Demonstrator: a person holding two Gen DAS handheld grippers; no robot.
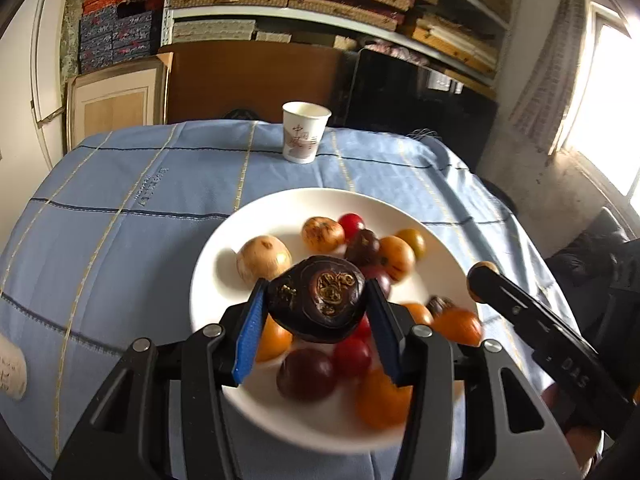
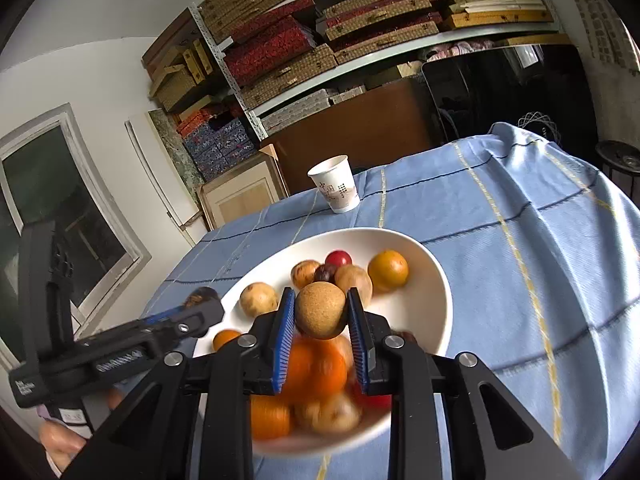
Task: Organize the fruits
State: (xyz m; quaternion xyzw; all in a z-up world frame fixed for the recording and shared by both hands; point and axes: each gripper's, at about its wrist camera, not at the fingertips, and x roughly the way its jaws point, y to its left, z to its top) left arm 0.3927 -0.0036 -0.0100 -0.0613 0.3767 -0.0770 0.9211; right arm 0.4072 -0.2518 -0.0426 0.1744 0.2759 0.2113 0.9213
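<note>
A white plate (image 1: 224, 248) on the blue tablecloth holds several small fruits: orange, red, dark purple and tan ones. My left gripper (image 1: 318, 300) is shut on a dark purple fruit (image 1: 318, 298) and holds it just above the plate. In the right wrist view the same plate (image 2: 436, 304) lies below my right gripper (image 2: 320, 308), which is shut on a round tan fruit (image 2: 320, 310) above the heap. Each gripper also shows in the other's view: the right gripper (image 1: 484, 276) beside the plate's right rim, the left gripper (image 2: 202, 304) by its left rim.
A white paper cup (image 1: 306, 132) stands near the table's far edge, also the paper cup (image 2: 336, 184) in the right wrist view. Shelves with stacked boxes, a brown board and a dark panel stand behind the table. A white object (image 1: 10, 368) lies at the left edge.
</note>
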